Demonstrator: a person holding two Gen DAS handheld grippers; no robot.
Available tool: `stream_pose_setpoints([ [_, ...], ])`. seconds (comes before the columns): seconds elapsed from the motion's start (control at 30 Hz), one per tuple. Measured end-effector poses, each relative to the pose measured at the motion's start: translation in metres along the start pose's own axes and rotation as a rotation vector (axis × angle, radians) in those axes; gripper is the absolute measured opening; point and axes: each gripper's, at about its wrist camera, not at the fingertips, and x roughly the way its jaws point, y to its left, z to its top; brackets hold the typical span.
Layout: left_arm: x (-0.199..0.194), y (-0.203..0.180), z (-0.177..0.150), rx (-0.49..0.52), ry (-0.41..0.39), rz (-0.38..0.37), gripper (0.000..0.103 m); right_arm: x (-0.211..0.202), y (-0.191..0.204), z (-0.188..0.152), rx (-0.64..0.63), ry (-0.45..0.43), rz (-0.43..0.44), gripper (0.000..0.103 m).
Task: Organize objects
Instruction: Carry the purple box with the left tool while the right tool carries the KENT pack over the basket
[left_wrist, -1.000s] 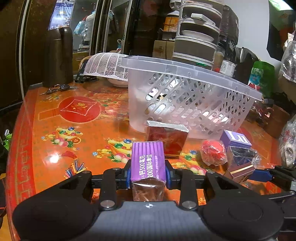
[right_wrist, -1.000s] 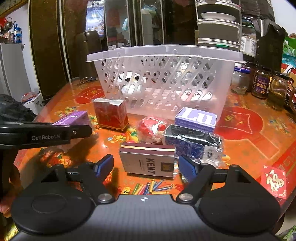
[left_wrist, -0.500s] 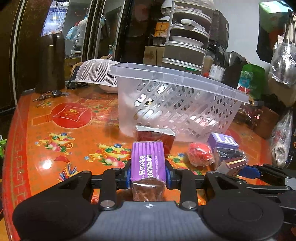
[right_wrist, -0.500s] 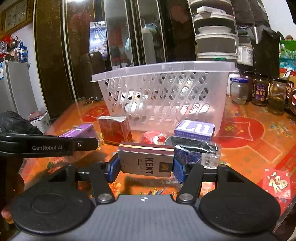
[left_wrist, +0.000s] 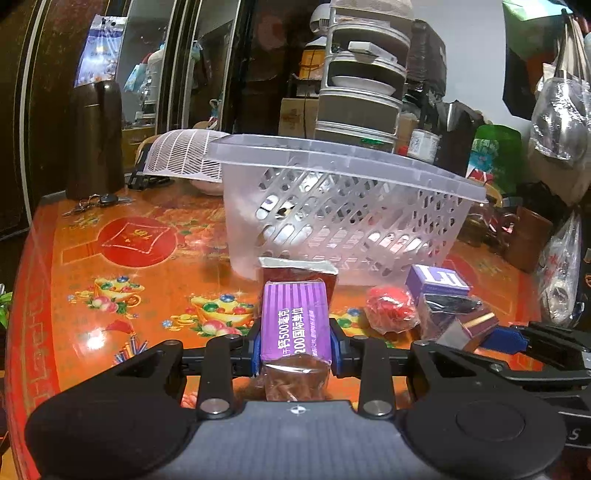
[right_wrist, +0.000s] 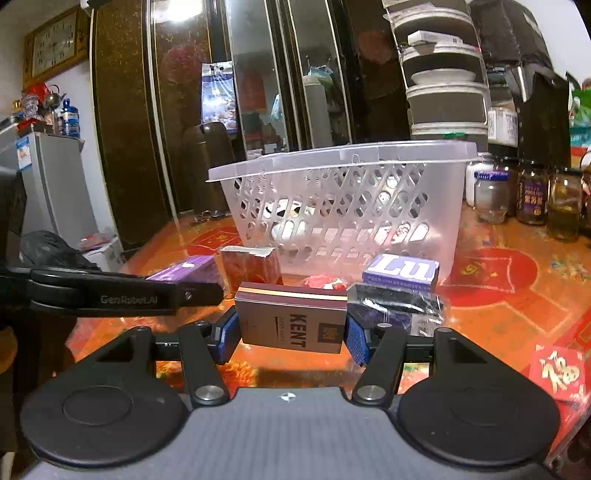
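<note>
Purple packet (left_wrist: 295, 321) and Kent box (right_wrist: 291, 322), each being clamped in tongs.
Left tongs (left_wrist: 295, 349) are squeezing the glossy wrapper; right tongs (right_wrist: 291, 334) are gripping rigid cardboard before the perforated plastic basket (right_wrist: 347, 206).

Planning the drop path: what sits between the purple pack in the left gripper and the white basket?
In the left wrist view, a dark red pack stands upright between the purple pack and the basket wall.

Both units match: grey textured body, two black round discs, black linkage arms with silver screws, blue pads. Left gripper (left_wrist: 295, 349) side bar reads "GenRobot.AI" in the right view. Right gripper (right_wrist: 291, 334) identical.
</note>
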Motion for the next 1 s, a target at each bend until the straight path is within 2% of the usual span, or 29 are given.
stream_pose_setpoints([
  [0.17, -0.011, -0.004, 0.001, -0.001, 0.011, -0.015, 0.037, -0.017, -0.014, 0.004, 0.014, 0.012, -0.008, 0.061],
  [0.3, -0.025, -0.008, 0.005, 0.015, 0.0, -0.009, 0.037, -0.034, -0.025, 0.014, 0.025, -0.012, -0.017, 0.061],
  [0.43, -0.039, -0.009, 0.018, 0.008, -0.002, -0.013, 0.037, -0.042, -0.031, 0.025, 0.011, -0.019, -0.023, 0.061],
  [0.67, -0.059, -0.01, 0.048, 0.001, -0.061, -0.017, 0.037, -0.051, -0.043, 0.054, -0.006, -0.038, -0.043, 0.061],
  [0.77, -0.059, -0.013, 0.057, 0.002, -0.06, -0.046, 0.037, -0.05, -0.048, 0.061, 0.006, -0.031, -0.032, 0.061],
  [0.9, -0.056, -0.018, 0.083, 0.011, -0.084, -0.07, 0.037, -0.051, -0.046, 0.086, -0.023, -0.06, -0.028, 0.061],
  [1.0, -0.04, -0.02, 0.118, 0.007, -0.09, -0.08, 0.037, -0.039, -0.042, 0.115, -0.076, -0.074, -0.059, 0.061],
])
